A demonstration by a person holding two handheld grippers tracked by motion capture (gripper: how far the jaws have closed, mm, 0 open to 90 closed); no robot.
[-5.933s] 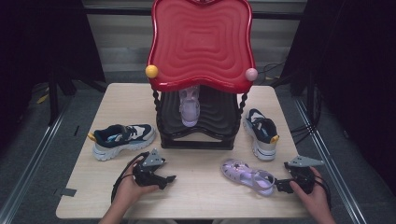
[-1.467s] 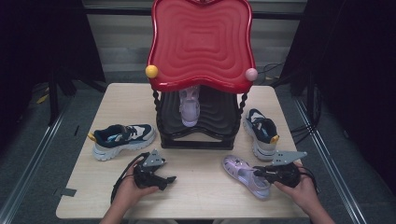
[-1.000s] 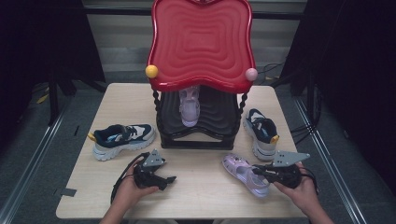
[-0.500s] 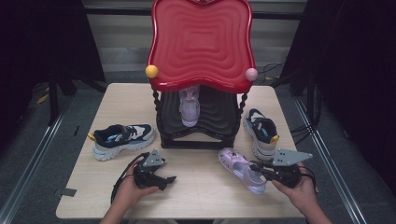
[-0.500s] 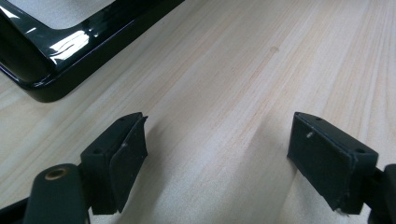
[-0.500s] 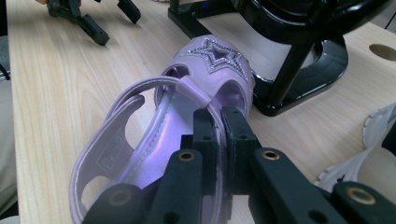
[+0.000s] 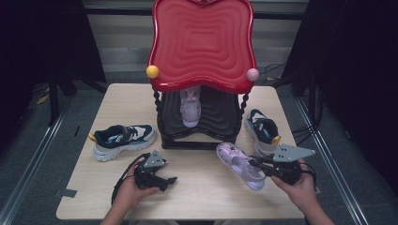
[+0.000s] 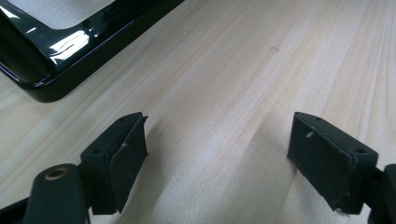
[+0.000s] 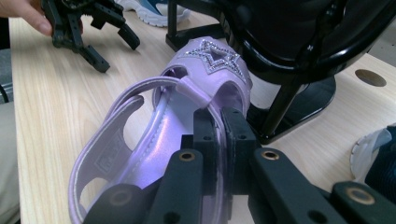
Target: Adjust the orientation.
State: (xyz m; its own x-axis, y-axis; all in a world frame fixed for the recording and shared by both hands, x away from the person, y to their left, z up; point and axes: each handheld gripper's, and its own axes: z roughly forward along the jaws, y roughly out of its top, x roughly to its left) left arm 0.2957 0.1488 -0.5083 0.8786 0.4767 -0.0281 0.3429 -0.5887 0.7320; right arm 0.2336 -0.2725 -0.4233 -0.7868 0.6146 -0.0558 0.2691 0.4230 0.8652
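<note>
The right claw (image 7: 256, 163) is gripping the purple sandal (image 7: 239, 164) by its side edge, jaws clenched on the rim, and holding it tilted just in front of the black-and-red shoe stand (image 7: 202, 136), where its twin (image 7: 190, 107) is sitting. The left claw (image 7: 170, 180) is resting released on the surface (image 7: 206, 197). Carrying appears under way; next, the sandal needs aligning beside its twin.
</note>
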